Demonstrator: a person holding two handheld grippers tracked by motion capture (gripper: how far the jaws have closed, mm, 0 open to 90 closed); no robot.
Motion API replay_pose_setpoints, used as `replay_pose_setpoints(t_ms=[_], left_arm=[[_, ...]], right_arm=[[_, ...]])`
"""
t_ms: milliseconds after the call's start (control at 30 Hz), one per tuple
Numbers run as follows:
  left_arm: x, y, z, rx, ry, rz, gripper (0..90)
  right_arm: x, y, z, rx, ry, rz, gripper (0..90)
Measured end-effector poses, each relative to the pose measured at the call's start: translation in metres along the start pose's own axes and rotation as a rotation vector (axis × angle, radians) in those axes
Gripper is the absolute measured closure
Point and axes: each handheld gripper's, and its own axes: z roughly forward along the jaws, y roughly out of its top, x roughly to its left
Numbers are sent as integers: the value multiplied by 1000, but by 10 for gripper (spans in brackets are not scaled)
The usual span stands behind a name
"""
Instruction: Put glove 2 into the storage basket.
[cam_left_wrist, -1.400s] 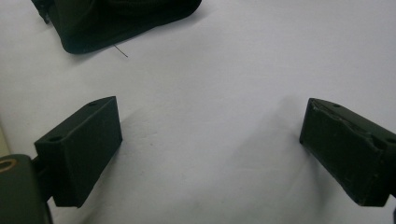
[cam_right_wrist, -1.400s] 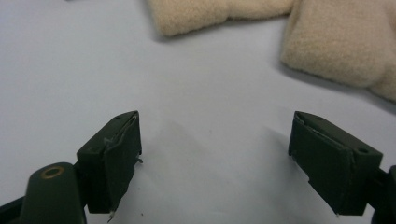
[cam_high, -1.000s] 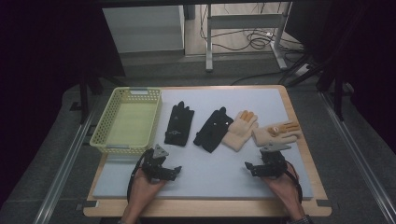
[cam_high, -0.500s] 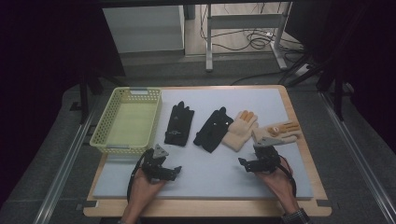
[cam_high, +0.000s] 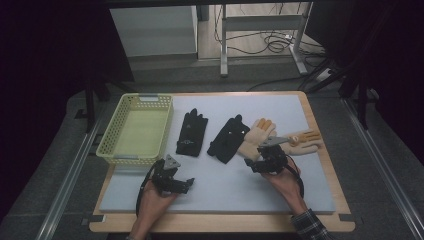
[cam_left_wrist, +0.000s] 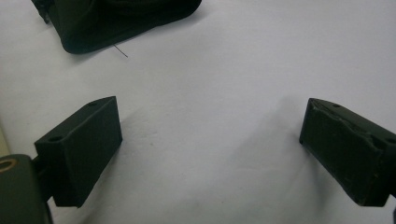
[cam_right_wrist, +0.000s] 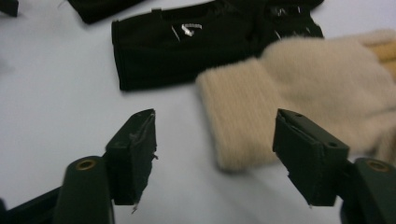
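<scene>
**Nothing in the basket yet**

Jaws on both grippers stand wide and empty. Right gripper (cam_right_wrist: 215, 154) hovers at the cream glove's (cam_right_wrist: 299, 98) cuff; left gripper (cam_high: 172, 181) sits just below the yellow basket (cam_high: 114, 157). All four gloves lie right of it, so sorting looks unstarted.

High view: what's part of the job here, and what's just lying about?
Likely in the job:
- right gripper, jaws open at the cream glove
- second cream glove
- two black gloves
- yellow basket

Lying about:
- cables on the floor
- metal stand
</scene>
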Motion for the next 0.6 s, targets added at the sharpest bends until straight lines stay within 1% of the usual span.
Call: replay_pose_setpoints(t_ms=[67, 233, 333, 400, 467, 500, 600], left_arm=[[0, 0, 0, 0, 0, 0, 58], [0, 0, 0, 0, 0, 0, 58], [0, 0, 0, 0, 0, 0, 58], [0, 0, 0, 0, 0, 0, 58], [0, 0, 0, 0, 0, -1, 58], [0, 0, 0, 0, 0, 0, 58], [0, 0, 0, 0, 0, 0, 57]], right_arm=[[-1, 7, 5, -1, 3, 2, 344], [1, 23, 20, 4, 2, -20, 396], [2, 33, 30, 3, -4, -40, 407], [2, 40, 38, 5, -4, -44, 406], [2, 46, 45, 11, -14, -56, 385], [2, 50, 50, 13, -17, -57, 357], [1, 56, 62, 18, -23, -36, 299]])
